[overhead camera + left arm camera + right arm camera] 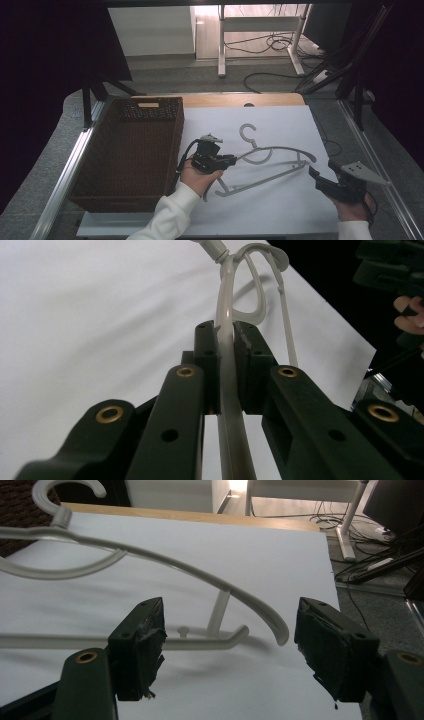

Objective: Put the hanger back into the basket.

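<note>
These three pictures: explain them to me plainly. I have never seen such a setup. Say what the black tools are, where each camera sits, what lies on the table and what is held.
A person sits at a table covered in white and holds a black two-jaw hand tool in each hand. The high view looks down from above the person. The other two cameras ride on the tools and look along their jaws. The left gripper is shut on a pale plastic hanger; in its own view the hanger's arm runs between the pads. The right gripper is open, its jaws standing wide near the hanger's far end, not touching it. A dark woven basket stands at the table's left side.
</note>
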`<state>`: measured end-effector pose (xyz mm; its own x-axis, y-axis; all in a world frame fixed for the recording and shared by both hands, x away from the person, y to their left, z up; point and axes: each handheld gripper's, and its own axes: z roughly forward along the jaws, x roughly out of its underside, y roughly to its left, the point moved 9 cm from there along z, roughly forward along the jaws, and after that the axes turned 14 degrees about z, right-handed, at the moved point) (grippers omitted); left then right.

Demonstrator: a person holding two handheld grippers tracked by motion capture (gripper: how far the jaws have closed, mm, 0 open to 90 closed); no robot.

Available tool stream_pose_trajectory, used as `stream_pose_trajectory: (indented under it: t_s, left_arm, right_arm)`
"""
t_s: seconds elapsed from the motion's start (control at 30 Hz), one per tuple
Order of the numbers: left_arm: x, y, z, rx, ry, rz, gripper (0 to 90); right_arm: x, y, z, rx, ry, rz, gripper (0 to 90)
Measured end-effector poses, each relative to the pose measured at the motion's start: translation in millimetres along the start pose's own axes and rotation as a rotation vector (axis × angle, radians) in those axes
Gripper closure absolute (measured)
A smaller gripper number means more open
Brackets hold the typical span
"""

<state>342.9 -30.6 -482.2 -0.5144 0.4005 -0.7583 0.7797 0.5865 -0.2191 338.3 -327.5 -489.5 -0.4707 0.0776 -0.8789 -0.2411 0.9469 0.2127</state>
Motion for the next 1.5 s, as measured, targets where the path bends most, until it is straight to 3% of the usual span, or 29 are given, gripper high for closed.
stream_pose_trajectory:
  t_s: [0.27,0.53,0.7,1.17,1.37,1.43,1.5]
  left_arm:
    - [-8.9,0.5,-12.6,-0.017,-0.001,0.045,82.4]
    - [-10.7,4.6,-20.5,-0.031,-0.007,0.053,82.5]
    - [-11.7,7.7,-28.9,-0.042,-0.023,0.057,82.5]
    - [4.2,17.2,-42.4,-0.07,-0.03,0.043,82.4]
    - [10.6,15.7,-46.4,-0.083,-0.04,0.047,82.4]
    - [13.0,15.9,-46.7,-0.084,-0.042,0.046,82.5]
    - [14.7,16.1,-46.7,-0.084,-0.042,0.042,82.4]
  right_arm:
    - [-0.2,-2.7,-0.6,0.009,-0.003,0.007,28.9]
    - [0.9,-3.5,0.1,0.006,0.003,0.013,28.9]
    - [2.9,1.0,1.9,-0.022,0.02,0.013,28.5]
    - [4.5,6.2,5.1,-0.037,0.043,0.017,27.9]
    - [7.4,17.6,9.2,-0.09,0.084,0.057,28.9]
    - [8.7,26.7,13.0,-0.114,0.105,0.092,29.0]
    - [9.1,28.0,13.5,-0.117,0.112,0.09,29.0]
